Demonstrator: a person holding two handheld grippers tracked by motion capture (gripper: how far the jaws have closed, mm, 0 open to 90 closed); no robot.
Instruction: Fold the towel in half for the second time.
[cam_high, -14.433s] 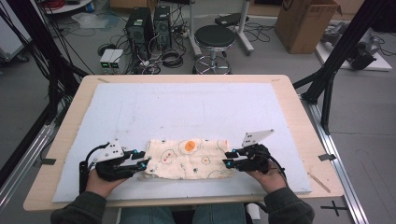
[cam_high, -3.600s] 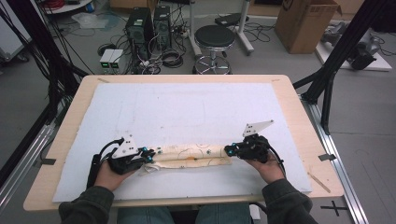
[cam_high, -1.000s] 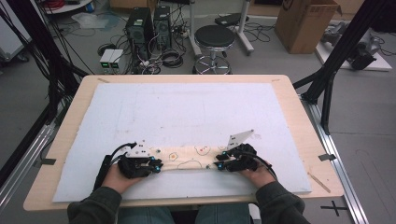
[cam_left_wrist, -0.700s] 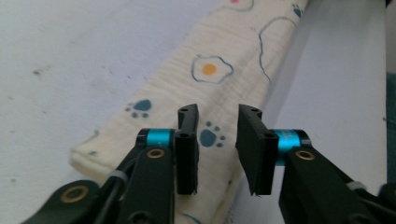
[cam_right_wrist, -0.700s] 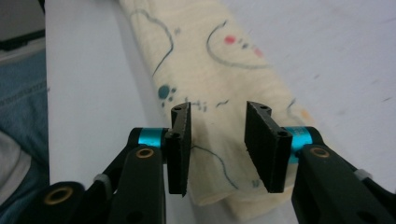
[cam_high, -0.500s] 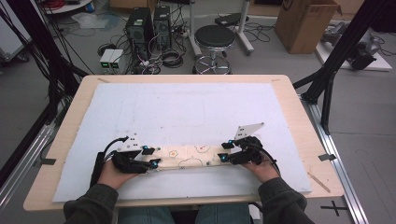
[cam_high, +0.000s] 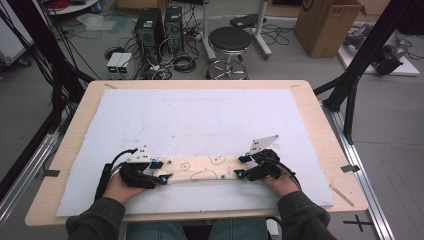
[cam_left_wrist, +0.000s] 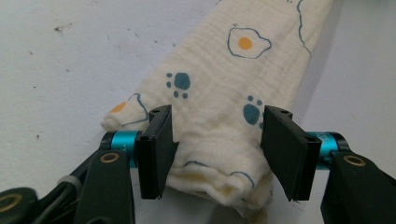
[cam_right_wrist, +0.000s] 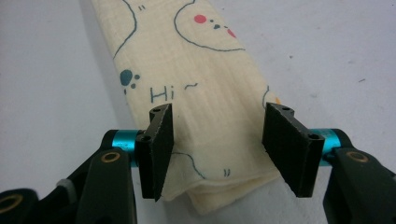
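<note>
Lying near the front edge of the table (cam_high: 320, 120), on its pale blue-white mat (cam_high: 200, 115): one cream muslin cloth (cam_high: 202, 167), folded into a long narrow strip that runs left to right between the two hands.

Print on the cloth: fried eggs with orange yolks, teal paw marks, outlined faces with red cheeks, and the word "Hi" (legible in the right gripper view).

Left gripper (cam_high: 159, 171): held in the person's left hand (cam_high: 120, 186) at the strip's left end. Its jaws have just been opening and now stand spread. In the left gripper view the cloth (cam_left_wrist: 219, 107) lies between the two black pads (cam_left_wrist: 156, 151) with its folded layers showing at the near end; the pads flank it without pinching.

Right gripper (cam_high: 241, 166): held in the right hand (cam_high: 280, 184) at the strip's right end. Its jaws have likewise just been opening and stand apart. In the right gripper view the cloth (cam_right_wrist: 201, 107) passes between the pads (cam_right_wrist: 158, 151), its folded corner lying loose on the mat just below them; no squeeze on the fabric is visible.

Beyond the table, on the floor: a round black stool (cam_high: 230, 40), two computer towers (cam_high: 160, 25) amid tangled cables, and a cardboard box (cam_high: 327, 25).
</note>
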